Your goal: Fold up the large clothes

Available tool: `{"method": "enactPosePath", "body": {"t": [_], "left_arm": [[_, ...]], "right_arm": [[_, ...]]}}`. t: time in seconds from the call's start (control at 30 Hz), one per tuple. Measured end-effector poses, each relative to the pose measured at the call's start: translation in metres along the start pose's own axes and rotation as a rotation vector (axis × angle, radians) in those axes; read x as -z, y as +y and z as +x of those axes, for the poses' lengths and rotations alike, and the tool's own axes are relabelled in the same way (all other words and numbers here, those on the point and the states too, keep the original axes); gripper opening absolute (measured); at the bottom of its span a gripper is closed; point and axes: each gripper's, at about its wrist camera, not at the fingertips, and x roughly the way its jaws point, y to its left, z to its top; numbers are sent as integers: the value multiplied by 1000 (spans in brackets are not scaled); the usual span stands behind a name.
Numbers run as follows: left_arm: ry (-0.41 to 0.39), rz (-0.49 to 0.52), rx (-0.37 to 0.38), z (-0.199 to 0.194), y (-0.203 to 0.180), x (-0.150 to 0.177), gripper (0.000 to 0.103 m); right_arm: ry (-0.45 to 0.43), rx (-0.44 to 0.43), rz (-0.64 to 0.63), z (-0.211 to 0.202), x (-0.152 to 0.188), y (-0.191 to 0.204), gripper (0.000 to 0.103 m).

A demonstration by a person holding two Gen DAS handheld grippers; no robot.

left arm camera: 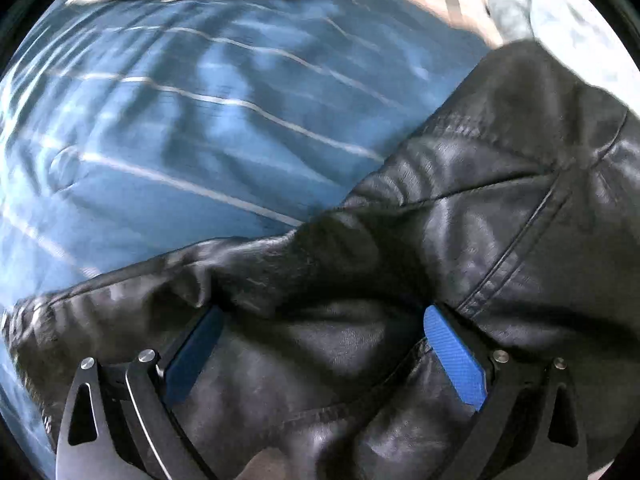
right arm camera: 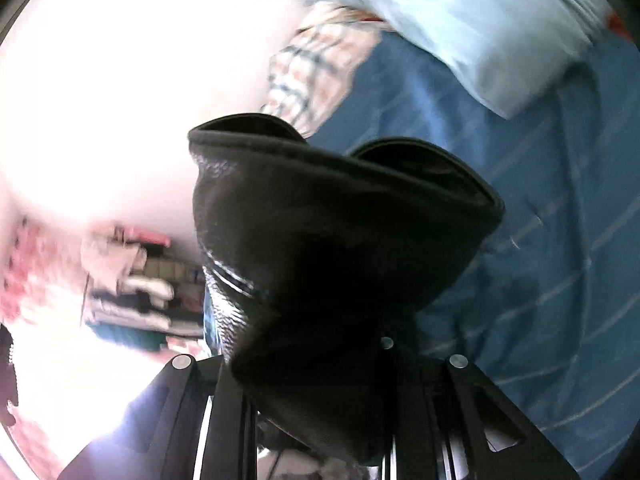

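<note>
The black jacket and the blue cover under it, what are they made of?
The black jacket looks like leather or fake leather: it is shiny, with fine crinkles and stitched seams. Which of the two, the pictures cannot say. The blue cover looks like soft woven cloth, maybe cotton: it is dull, with gentle wrinkles and thin pale stripes.

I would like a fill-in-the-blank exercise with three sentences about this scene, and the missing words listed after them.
1. The black leather jacket lies on a blue bedsheet with thin ____ stripes.
2. The left tongs stand ____ over the jacket, blue pads wide apart.
3. The right tongs are shut on a bunched part of the jacket, whose colour is ____.

Missing words: white; open; black
</note>
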Motion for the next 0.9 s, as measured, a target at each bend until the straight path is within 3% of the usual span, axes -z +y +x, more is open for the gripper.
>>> {"method": "enactPosePath", "body": {"t": [0.13, 0.33, 0.47, 0.53, 0.63, 0.73, 0.77, 0.8, 0.83, 0.87, 0.9], "left_arm": [[-97, -153, -12, -71, 65, 26, 103], [-118, -398, -206, -154, 193, 113, 103], [-141, -487, -299, -192, 238, 161, 103], [-149, -516, -329, -204, 257, 178, 103], [-156, -556, -361, -213, 275, 199, 103], [-191, -569, -354, -224, 271, 199, 103], [-204, -566, -345, -228, 269, 198, 103], [-218, -562, -333, -234, 266, 195, 103], [-234, -555, -320, -240, 262, 192, 103], [-252, -547, -307, -246, 258, 189, 103], [-266, -539, -291, -250, 255, 182, 103]], "right_arm": [[115, -50, -140, 13, 41, 52, 21], [329, -100, -242, 72, 135, 97, 20], [494, -83, -270, 115, 208, 93, 20], [599, -21, -299, 142, 252, 80, 20], [701, 61, -307, 168, 292, 58, 23], [748, 105, -360, 171, 295, 71, 27], [762, 101, -387, 168, 292, 79, 36], [801, 77, -400, 162, 288, 89, 62], [847, 45, -408, 154, 284, 98, 77], [872, 21, -425, 143, 282, 107, 87], [895, 4, -447, 133, 280, 114, 87]]}}
